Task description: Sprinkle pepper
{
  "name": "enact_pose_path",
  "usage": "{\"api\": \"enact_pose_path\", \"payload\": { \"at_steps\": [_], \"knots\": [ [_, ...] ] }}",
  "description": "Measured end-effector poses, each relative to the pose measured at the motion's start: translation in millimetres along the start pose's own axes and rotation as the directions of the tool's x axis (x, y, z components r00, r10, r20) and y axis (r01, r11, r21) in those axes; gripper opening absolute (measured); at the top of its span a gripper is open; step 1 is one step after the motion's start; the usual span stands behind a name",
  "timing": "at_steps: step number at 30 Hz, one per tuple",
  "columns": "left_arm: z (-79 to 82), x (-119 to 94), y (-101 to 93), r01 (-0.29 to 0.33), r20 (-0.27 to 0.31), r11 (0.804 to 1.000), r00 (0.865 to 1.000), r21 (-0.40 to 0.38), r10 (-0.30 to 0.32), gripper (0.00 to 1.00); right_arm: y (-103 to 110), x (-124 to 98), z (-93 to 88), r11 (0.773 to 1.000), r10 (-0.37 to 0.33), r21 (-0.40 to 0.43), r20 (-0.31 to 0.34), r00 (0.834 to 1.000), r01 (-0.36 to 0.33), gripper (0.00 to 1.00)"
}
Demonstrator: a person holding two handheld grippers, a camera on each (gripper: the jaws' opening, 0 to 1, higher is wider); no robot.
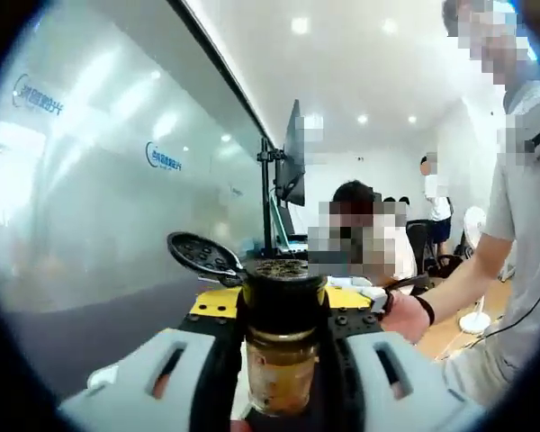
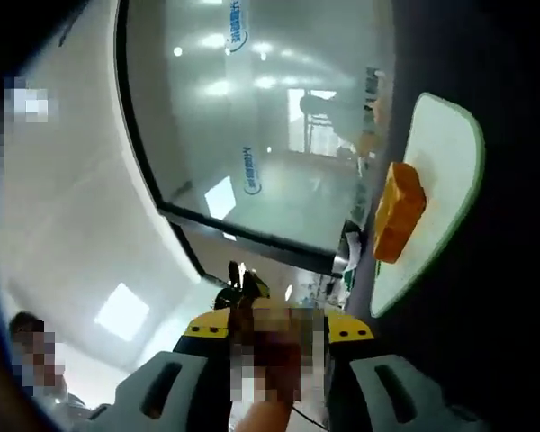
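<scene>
Left hand-held gripper (image 1: 282, 360) clamping the glass pepper jar with black flip-top lid (image 1: 281, 346), upright, lid open. Right hand-held gripper (image 2: 274, 360): can't tell, blurred. Orange food block (image 2: 398, 211) sitting on white green-rimmed board (image 2: 441, 135). Risking dumping too much, tipping fast.
</scene>
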State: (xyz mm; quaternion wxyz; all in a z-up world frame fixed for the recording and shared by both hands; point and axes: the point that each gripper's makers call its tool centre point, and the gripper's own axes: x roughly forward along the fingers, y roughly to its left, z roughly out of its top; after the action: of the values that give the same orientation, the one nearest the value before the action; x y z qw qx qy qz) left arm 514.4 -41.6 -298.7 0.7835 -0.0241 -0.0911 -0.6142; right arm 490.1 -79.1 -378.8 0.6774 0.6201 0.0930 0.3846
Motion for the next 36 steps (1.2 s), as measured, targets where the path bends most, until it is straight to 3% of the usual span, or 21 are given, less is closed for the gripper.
{"api": "enact_pose_path", "payload": {
  "at_steps": [3, 6, 7, 9, 11, 12, 14, 15, 18, 20, 22, 23, 25, 28, 30, 32, 36],
  "knots": [
    [13.3, 11.8, 5.1, 0.000, 0.002, 1.000, 1.000, 0.023, 0.000, 0.22, 17.7, 3.9, -1.1, 0.989, 0.076, 0.118, 0.083, 0.994, -0.085, 0.41],
    [29.5, 26.3, 13.1, -0.006, 0.018, 0.999, 1.000, 0.042, 0.005, 0.22, 20.0, 9.1, 5.2, 0.971, 0.085, 0.202, 0.204, 0.975, -0.127, 0.46],
    [33.8, 30.7, 14.2, -0.008, 0.026, 0.999, 1.000, 0.050, 0.007, 0.22, 22.7, 10.3, 9.0, 0.962, 0.099, 0.224, 0.256, 0.962, -0.158, 0.47],
    [42.0, 38.1, 16.2, -0.010, 0.042, 0.999, 0.999, 0.051, 0.008, 0.22, 27.7, 14.9, 4.9, 0.909, 0.125, 0.346, 0.307, 0.943, -0.233, 0.50],
    [50.5, 44.4, 12.2, 0.005, 0.080, 0.999, 0.997, 0.032, -0.007, 0.22, 33.6, 17.9, 6.7, 0.807, 0.169, 0.474, 0.388, 0.906, -0.354, 0.50],
    [51.7, 46.6, 9.3, 0.004, 0.079, 0.999, 0.997, 0.033, -0.007, 0.22, 39.2, 20.0, 7.2, 0.768, 0.197, 0.489, 0.433, 0.880, -0.413, 0.48],
    [53.2, 52.8, 6.0, 0.001, 0.079, 0.999, 0.997, 0.039, -0.004, 0.22, 39.4, 24.4, 6.1, 0.780, 0.192, 0.461, 0.468, 0.863, -0.424, 0.48],
    [53.5, 54.8, 4.5, 0.003, 0.080, 0.999, 0.997, 0.040, -0.006, 0.22, 40.2, 26.4, 5.9, 0.763, 0.195, 0.474, 0.480, 0.856, -0.440, 0.48],
    [56.0, 57.7, 2.2, 0.011, 0.088, 0.999, 0.996, 0.034, -0.014, 0.22, 34.3, 24.1, 22.6, 0.699, 0.178, 0.486, 0.593, 0.786, -0.525, 0.49],
    [57.5, 59.8, -3.4, 0.016, 0.091, 0.999, 0.996, 0.036, -0.019, 0.22, 42.4, 25.8, 25.2, 0.676, 0.212, 0.467, 0.618, 0.757, -0.571, 0.49],
    [58.4, 61.3, -9.3, 0.026, 0.095, 0.999, 0.995, 0.034, -0.029, 0.22, 52.9, 34.5, 21.9, 0.654, 0.260, 0.464, 0.604, 0.754, -0.598, 0.47],
    [58.5, 61.9, -11.5, 0.027, 0.095, 0.999, 0.995, 0.038, -0.030, 0.22, 54.3, 44.4, 19.1, 0.648, 0.271, 0.483, 0.577, 0.771, -0.589, 0.45],
    [57.8, 62.3, -13.3, 0.026, 0.090, 0.998, 0.995, 0.049, -0.031, 0.22, 54.9, 47.7, 23.1, 0.648, 0.268, 0.473, 0.592, 0.760, -0.597, 0.44],
    [57.6, 61.8, -17.7, 0.030, 0.091, 0.998, 0.995, 0.048, -0.035, 0.22, 57.4, 47.4, 32.1, 0.622, 0.273, 0.459, 0.633, 0.724, -0.635, 0.45],
    [57.8, 60.8, -18.5, 0.028, 0.091, 0.998, 0.995, 0.050, -0.033, 0.22, 59.1, 49.8, 32.3, 0.636, 0.285, 0.444, 0.626, 0.726, -0.632, 0.45],
    [58.1, 60.2, -19.8, 0.034, 0.093, 0.998, 0.995, 0.049, -0.038, 0.22, 57.4, 52.9, 32.6, 0.619, 0.295, 0.454, 0.622, 0.725, -0.641, 0.43],
    [56.9, 59.6, -22.6, 0.040, 0.085, 0.997, 0.995, 0.060, -0.045, 0.22, 54.9, 58.8, 30.8, 0.620, 0.287, 0.461, 0.620, 0.730, -0.635, 0.38]
  ]
}}
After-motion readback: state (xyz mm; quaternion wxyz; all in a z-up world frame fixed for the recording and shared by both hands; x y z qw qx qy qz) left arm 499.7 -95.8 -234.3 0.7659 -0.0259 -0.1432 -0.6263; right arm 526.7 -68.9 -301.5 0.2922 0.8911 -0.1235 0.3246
